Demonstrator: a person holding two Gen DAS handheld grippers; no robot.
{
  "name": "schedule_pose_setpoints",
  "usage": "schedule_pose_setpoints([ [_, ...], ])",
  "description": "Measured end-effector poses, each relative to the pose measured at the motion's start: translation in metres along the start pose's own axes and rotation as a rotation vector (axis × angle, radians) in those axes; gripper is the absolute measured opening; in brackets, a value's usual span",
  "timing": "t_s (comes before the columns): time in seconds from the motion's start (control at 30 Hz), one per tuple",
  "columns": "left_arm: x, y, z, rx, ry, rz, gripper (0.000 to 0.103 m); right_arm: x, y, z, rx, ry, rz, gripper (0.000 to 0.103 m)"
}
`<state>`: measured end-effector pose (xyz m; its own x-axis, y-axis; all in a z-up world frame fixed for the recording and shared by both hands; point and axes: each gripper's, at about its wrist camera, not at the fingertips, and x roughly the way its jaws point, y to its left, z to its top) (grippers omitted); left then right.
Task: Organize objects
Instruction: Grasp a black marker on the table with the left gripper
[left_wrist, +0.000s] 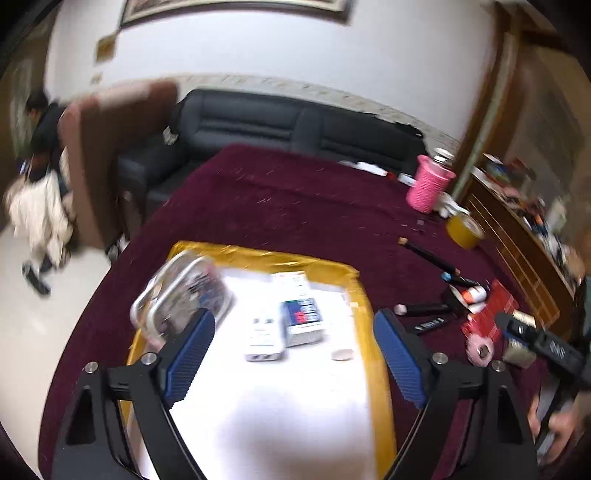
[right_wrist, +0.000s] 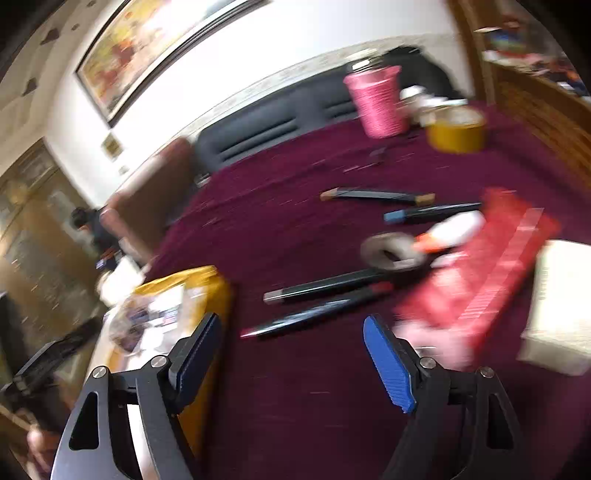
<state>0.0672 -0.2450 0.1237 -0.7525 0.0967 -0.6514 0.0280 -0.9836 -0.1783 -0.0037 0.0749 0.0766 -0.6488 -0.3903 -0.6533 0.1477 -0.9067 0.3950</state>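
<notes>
My left gripper (left_wrist: 293, 328) is open and empty above a white sheet on a yellow envelope (left_wrist: 258, 254). On the sheet lie a white charger (left_wrist: 264, 338), a blue and white box (left_wrist: 303, 319), a small white eraser (left_wrist: 342, 354) and a clear plastic case (left_wrist: 184, 295). My right gripper (right_wrist: 291, 334) is open and empty above the maroon cloth (right_wrist: 295, 387). Ahead of it lie several dark pens (right_wrist: 325, 286), a tape roll (right_wrist: 393, 252), a glue stick (right_wrist: 448, 232) and a red packet (right_wrist: 480, 273). The right gripper also shows at the right of the left wrist view (left_wrist: 535, 338).
A pink cup (left_wrist: 428, 182) and a yellow tape roll (left_wrist: 464, 229) stand at the table's far right. A black sofa (left_wrist: 280, 122) sits behind the table. A wooden cabinet (left_wrist: 517, 236) runs along the right. A white box (right_wrist: 557, 302) lies at the right. A person (left_wrist: 40, 177) is at the far left.
</notes>
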Motion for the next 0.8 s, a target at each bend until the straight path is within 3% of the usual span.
schedule_pose_setpoints([
  [0.1,0.008,-0.038,-0.002,0.111,0.013,-0.049,0.088,-0.019,-0.038,-0.001,0.046,-0.053,-0.078,0.086],
  [0.27,0.043,-0.106,-0.014,0.304,0.053,-0.066,0.087,-0.031,-0.081,-0.008,0.109,-0.077,-0.105,0.086],
  [0.43,0.094,-0.149,-0.024,0.398,0.143,-0.02,0.081,-0.036,-0.107,-0.009,0.137,-0.126,-0.079,0.086],
  [0.73,0.169,-0.198,-0.044,0.603,0.321,0.119,0.077,-0.036,-0.113,-0.009,0.136,-0.158,-0.019,0.088],
  [0.77,0.166,-0.2,-0.044,0.607,0.301,0.114,0.069,-0.037,-0.115,-0.01,0.144,-0.157,-0.004,0.088],
  [0.8,0.166,-0.202,-0.046,0.603,0.328,0.076,0.045,-0.037,-0.116,-0.01,0.151,-0.156,0.006,0.088],
])
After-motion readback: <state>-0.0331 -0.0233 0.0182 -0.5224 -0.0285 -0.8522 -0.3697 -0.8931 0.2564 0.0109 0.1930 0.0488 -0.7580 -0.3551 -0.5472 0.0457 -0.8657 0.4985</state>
